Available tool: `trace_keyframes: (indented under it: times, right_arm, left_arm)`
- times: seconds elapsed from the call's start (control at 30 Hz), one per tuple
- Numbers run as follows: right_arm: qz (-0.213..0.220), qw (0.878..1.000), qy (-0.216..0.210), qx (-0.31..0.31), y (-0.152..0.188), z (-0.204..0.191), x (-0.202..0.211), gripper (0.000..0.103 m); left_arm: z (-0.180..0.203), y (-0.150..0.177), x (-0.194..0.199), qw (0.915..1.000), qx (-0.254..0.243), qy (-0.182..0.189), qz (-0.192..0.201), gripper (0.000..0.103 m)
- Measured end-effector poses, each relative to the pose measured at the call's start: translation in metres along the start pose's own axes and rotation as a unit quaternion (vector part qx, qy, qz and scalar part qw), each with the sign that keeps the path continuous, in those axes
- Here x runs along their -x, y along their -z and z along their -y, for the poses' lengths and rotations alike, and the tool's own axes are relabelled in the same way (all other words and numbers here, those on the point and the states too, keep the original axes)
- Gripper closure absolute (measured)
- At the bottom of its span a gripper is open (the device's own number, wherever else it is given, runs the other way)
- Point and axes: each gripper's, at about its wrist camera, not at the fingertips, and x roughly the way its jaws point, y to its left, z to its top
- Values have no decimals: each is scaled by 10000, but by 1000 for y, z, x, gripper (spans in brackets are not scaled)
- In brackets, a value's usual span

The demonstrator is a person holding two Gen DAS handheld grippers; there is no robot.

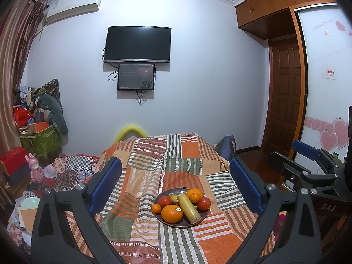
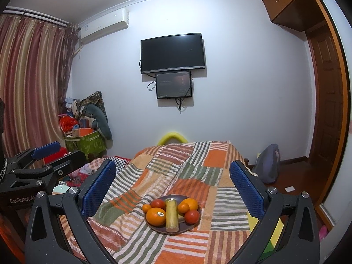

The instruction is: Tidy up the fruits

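Note:
A dark plate [image 1: 203, 215] [image 2: 189, 227] sits on a striped patchwork blanket [image 1: 140, 176] and holds the fruit. On it lie a big orange [image 1: 172, 213] [image 2: 155, 216] with a sticker, a pale yellow-green stalk piece [image 1: 189, 208] [image 2: 171, 215], two tomatoes [image 1: 165, 201] [image 2: 191, 216] and smaller oranges [image 1: 194, 194] [image 2: 187, 205]. My left gripper [image 1: 175, 162] [image 2: 70, 150] stands open, short of the plate, nothing between its blue pads. My right gripper [image 2: 172, 164] [image 1: 282, 150] is open too, beside the left one, and empty.
The blanket covers a raised surface that falls away at the far end. Cluttered bedding and boxes [image 1: 26, 176] lie to the left, with a green storage bin [image 2: 85, 143] in the corner. A bag [image 2: 268, 162], wooden floor and a wardrobe [image 1: 325, 88] are on the right.

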Motion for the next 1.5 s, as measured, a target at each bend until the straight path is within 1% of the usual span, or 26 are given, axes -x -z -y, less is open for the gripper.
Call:
trace_keyframes:
  times: [0.23, 0.87, 1.23, 1.5]
  right_arm:
    - [14, 10000, 27, -35, -1, 2, 2, 0]
    - [39, 9999, 80, -93, -1, 7, 5, 0]
    - [43, 10000, 51, -65, -3, 8, 6, 0]
    - [10, 9999, 50, -112, -3, 11, 4, 0]
  left_arm:
    - [0, -1, 1, 10000, -23, -32, 8, 1]
    - [6, -1, -1, 9999, -81, -101, -19, 0]
    - [7, -1, -2, 9999, -85, 61, -69, 0]
    - [8, 0, -5, 9999, -107, 60, -121, 0]
